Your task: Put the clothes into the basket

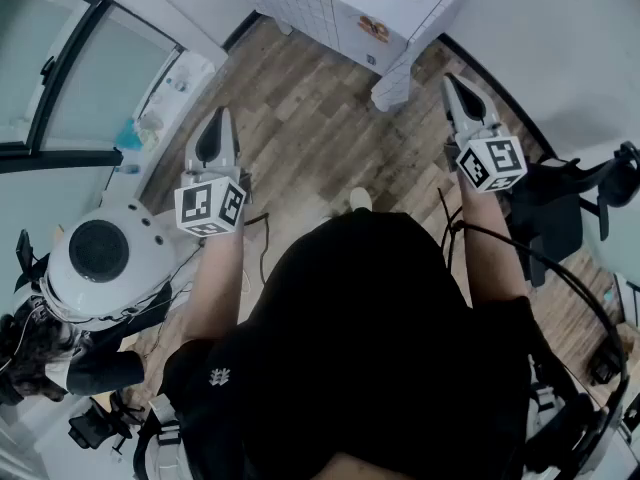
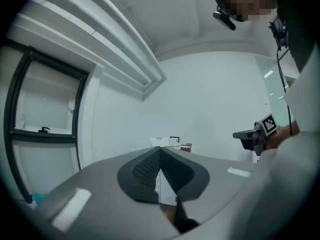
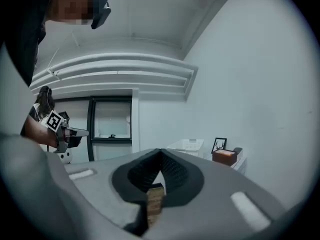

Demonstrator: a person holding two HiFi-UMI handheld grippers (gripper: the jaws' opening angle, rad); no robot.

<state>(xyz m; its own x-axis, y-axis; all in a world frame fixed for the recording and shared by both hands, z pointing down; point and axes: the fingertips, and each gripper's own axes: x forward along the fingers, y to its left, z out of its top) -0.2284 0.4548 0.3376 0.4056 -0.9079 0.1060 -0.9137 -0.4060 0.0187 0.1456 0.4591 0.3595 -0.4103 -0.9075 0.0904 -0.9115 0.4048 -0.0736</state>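
No clothes show in any view. A white basket (image 3: pixel 190 144) stands on a white cabinet (image 1: pixel 345 13) against the far wall. My left gripper (image 1: pixel 221 116) is held level over the wooden floor, its jaws shut with nothing between them; in its own view the left gripper (image 2: pixel 160 150) has its tips meeting. To the right, my right gripper (image 1: pixel 450 80) is also level and shut on nothing, and the right gripper (image 3: pixel 160 152) shows its pads together. Both point toward the cabinet.
A round white machine (image 1: pixel 100 256) stands at the left by a glass door (image 1: pixel 60 78). A black chair (image 1: pixel 565 203) is at the right. Cables (image 1: pixel 262 238) lie on the wooden floor (image 1: pixel 320 128). A picture frame (image 3: pixel 219 144) and a brown box (image 3: pixel 224 156) sit beside the basket.
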